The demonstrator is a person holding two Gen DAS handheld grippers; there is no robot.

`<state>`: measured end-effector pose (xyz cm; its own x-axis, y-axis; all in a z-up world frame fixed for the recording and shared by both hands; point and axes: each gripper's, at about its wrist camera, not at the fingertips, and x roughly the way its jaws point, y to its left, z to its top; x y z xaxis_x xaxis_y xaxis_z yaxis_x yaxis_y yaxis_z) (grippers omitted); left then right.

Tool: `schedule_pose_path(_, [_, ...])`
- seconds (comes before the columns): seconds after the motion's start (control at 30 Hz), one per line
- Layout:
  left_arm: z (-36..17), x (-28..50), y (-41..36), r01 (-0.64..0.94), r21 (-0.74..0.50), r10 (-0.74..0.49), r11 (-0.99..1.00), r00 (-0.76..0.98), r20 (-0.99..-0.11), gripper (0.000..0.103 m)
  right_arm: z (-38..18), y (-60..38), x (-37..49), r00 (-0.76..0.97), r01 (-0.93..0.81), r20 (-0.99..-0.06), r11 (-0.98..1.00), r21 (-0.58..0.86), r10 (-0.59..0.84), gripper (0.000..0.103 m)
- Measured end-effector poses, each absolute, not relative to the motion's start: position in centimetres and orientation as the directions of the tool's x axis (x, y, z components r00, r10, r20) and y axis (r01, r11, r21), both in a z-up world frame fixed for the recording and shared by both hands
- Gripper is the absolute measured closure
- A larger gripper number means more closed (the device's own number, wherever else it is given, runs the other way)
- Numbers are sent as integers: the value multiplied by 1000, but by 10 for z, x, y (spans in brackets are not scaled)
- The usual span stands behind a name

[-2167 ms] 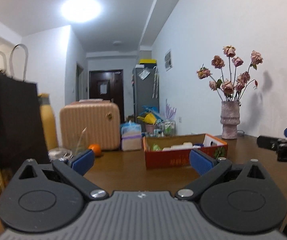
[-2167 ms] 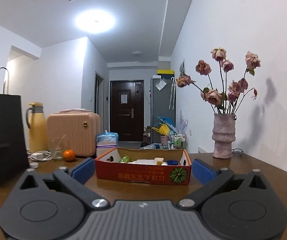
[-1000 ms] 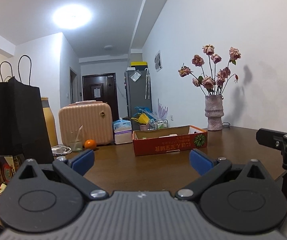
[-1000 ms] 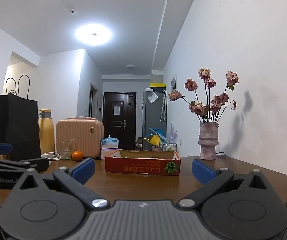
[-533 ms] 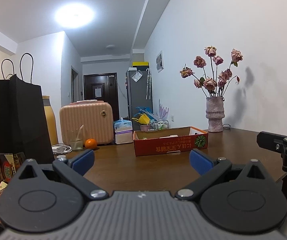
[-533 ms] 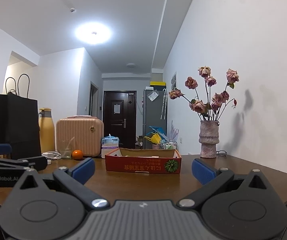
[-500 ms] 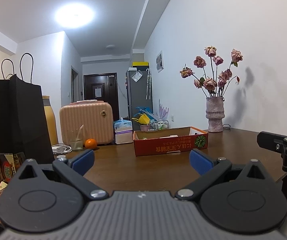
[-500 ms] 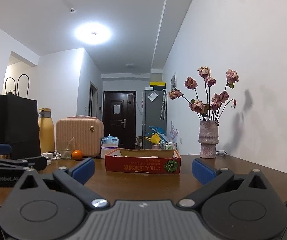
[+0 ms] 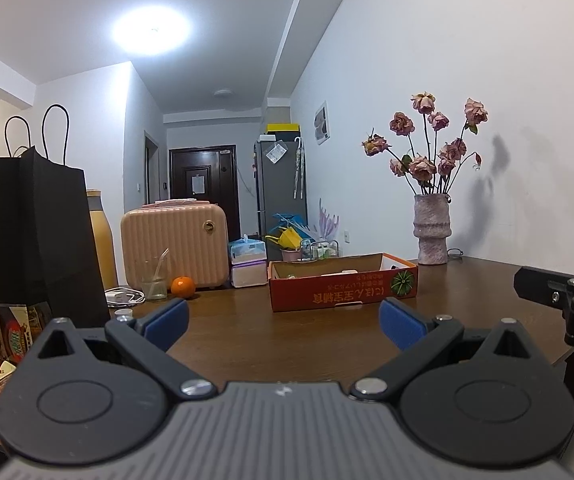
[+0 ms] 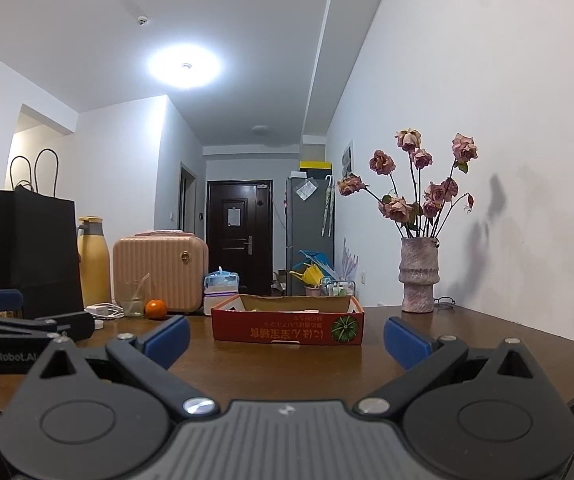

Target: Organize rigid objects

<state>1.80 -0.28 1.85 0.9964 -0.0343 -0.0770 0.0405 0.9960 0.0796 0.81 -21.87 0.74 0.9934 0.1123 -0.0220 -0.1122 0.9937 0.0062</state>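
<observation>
Both grippers have drawn back from the cardboard box over the last two seconds, so it now sits smaller and farther off, mid-table. On the brown table the largest things stand far left: a black paper bag, a pink case and a yellow flask; a vase of dried roses stands far right. Small items lie inside the box, too low to identify. Near the case are a glass and an orange. The left gripper and right gripper both hover with jaws spread and empty. This would fit either a pause between picks or a finished sort; the pictures do not settle which
</observation>
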Motion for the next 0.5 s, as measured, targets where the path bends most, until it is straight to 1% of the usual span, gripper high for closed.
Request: schedule_pose_path(0.5, [18, 18, -2, 40, 78, -34, 996, 996, -78, 0, 6, -219, 9, 994, -104, -28, 994, 18, 105, 0])
